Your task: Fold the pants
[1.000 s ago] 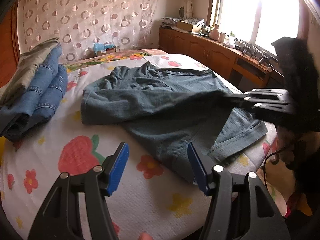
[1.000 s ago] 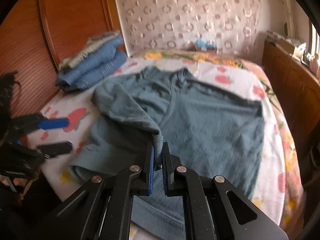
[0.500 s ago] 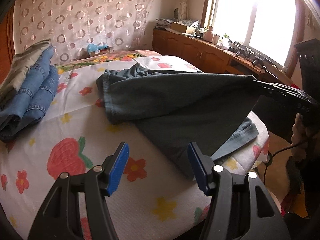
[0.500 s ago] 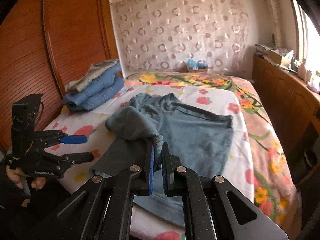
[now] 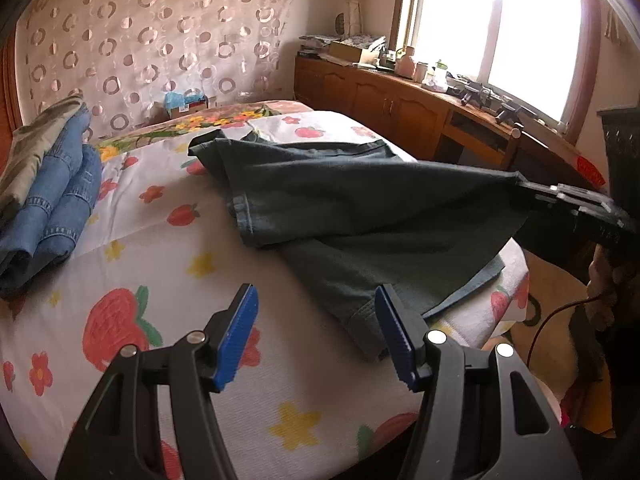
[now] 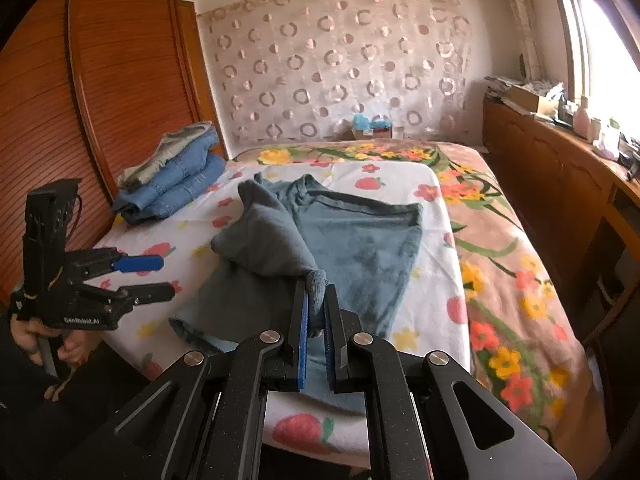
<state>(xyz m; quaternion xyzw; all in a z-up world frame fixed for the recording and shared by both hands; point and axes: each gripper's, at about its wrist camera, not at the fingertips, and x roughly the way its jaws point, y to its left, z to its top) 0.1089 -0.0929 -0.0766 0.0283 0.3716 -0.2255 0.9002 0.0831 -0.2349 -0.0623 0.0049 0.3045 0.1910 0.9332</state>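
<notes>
The right claw (image 6: pixel 316 312) is pinching a bunched corner of the pants (image 6: pixel 352 240) between its ribbed blue pads (image 6: pixel 304 336), with a nub of soft grey-blue cloth poking up past the tips. The left claw (image 5: pixel 316 332) is hanging spread wide over the near edge of the bed (image 5: pixel 160 280), its toothed blue pads (image 5: pixel 240 332) gripping nothing. In the right wrist view that same claw is showing at the left, black and angular, with white lettering on its body reading "GenRobot.AI", and a hand (image 6: pixel 44 340) is wrapping its handle.

The pants are lying on the bed's white sheet printed with red strawberries and yellow and red flowers. They are a dusty teal denim, matte and slightly fuzzy, with stitched hems. One part is being held up off the sheet, stretching taut from the right claw toward the far side, while the rest is lying flat beneath it with one hem reaching the near edge of the bed.

Farther back, a stack of folded jeans (image 6: pixel 176 184) in brighter blue, topped by a greyish garment, is sitting near the ribbed wooden headboard (image 6: pixel 100 100). Behind the bed a sheer curtain (image 6: pixel 340 60) patterned with rings is hanging, and a wooden cabinet (image 5: pixel 380 100) cluttered with small items is running under the bright window (image 5: pixel 500 20).
</notes>
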